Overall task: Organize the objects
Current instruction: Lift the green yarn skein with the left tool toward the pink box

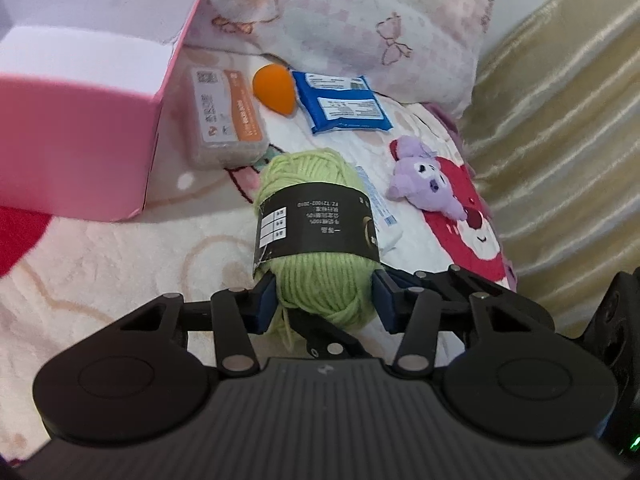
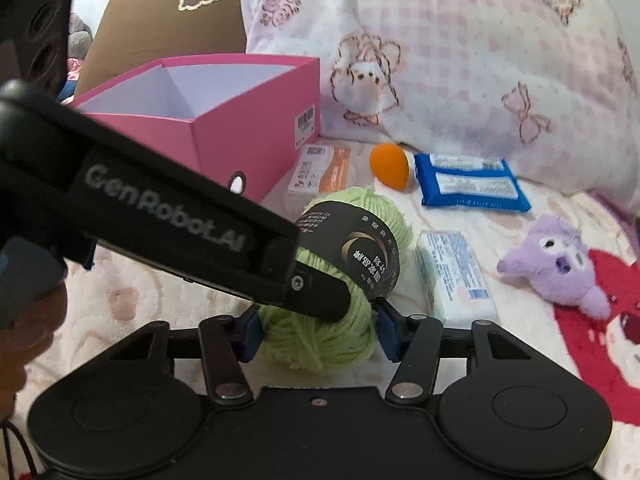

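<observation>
A green yarn ball (image 1: 316,216) with a black paper band is held above the blanket. My left gripper (image 1: 324,300) is shut on its near end. In the right wrist view the yarn ball (image 2: 340,280) also sits between my right gripper's (image 2: 316,336) blue pads, which press on it; the left gripper's finger (image 2: 316,296) crosses in front. An open pink box (image 2: 224,120) with a white inside stands to the left; it also shows in the left wrist view (image 1: 80,152).
On the blanket lie an orange-and-white packet (image 1: 228,120), an orange sponge egg (image 1: 274,88), a blue wipes pack (image 1: 344,102), a white tissue pack (image 2: 452,276) and a purple plush toy (image 1: 428,180). A pink-patterned pillow (image 2: 460,60) lies behind. A brown cardboard box (image 2: 168,28) stands behind the pink box.
</observation>
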{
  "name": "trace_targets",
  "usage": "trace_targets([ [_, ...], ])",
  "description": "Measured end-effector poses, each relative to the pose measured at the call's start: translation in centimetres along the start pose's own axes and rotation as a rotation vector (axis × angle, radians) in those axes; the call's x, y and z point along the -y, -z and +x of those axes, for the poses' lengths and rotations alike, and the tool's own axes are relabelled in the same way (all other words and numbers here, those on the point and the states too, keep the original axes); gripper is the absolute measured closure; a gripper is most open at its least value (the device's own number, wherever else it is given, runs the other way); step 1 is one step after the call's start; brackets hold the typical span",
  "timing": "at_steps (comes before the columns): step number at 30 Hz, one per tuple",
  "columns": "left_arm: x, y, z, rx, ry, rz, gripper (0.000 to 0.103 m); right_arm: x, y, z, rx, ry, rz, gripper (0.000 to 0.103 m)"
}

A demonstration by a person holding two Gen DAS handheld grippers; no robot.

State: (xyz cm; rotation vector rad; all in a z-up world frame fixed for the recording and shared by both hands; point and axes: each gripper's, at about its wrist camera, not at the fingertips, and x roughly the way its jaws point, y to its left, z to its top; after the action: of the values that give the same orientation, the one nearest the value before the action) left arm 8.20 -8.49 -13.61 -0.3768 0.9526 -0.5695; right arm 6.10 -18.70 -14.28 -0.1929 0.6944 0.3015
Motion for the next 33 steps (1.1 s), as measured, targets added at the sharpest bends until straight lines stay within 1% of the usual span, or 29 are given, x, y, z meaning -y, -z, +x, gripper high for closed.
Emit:
trace_targets([
  [2,0.7,-0.1,-1.0,0.007,-0.006,0.031,0.055,-0.5,-0.3,-1.0,0.026,0.012,-0.014,0.044],
  [4,1.4,-0.4,-2.1,0.009,-0.012,0.051,0.055,-0.4,-0.8,-2.0,0.040,0.000,0.006,0.044],
  [7,2.1,-0.8,-3.6,0.008,-0.017,0.065,0.055,-0.9,-1.3,-3.2,0.065,0.000,0.002,0.044],
  [13,2.8,-1.0,-5.9,-0.020,-0.047,0.068,0.055,-1.9,-2.2,-4.9,0.070,-0.019,0.005,0.044],
  [16,3.2,-1.0,-7.3,-0.027,-0.088,0.080,0.055,-2.6,-2.9,-5.4,0.071,-0.047,0.003,0.044],
  [18,3.3,-1.1,-8.3,-0.020,-0.118,0.070,0.055,-3.0,-3.4,-5.7,0.077,-0.064,0.005,0.044],
  [23,2.9,-1.4,-10.8,0.008,-0.152,0.034,0.055,-4.4,-4.8,-6.6,0.085,-0.097,-0.005,0.043],
  [27,2.4,-1.8,-12.6,0.016,-0.164,0.004,0.055,-5.4,-5.7,-7.1,0.091,-0.117,-0.022,0.043],
  [33,2.0,-3.2,-14.5,0.030,-0.185,-0.002,0.055,-6.6,-7.6,-7.4,0.117,-0.127,-0.060,0.043],
])
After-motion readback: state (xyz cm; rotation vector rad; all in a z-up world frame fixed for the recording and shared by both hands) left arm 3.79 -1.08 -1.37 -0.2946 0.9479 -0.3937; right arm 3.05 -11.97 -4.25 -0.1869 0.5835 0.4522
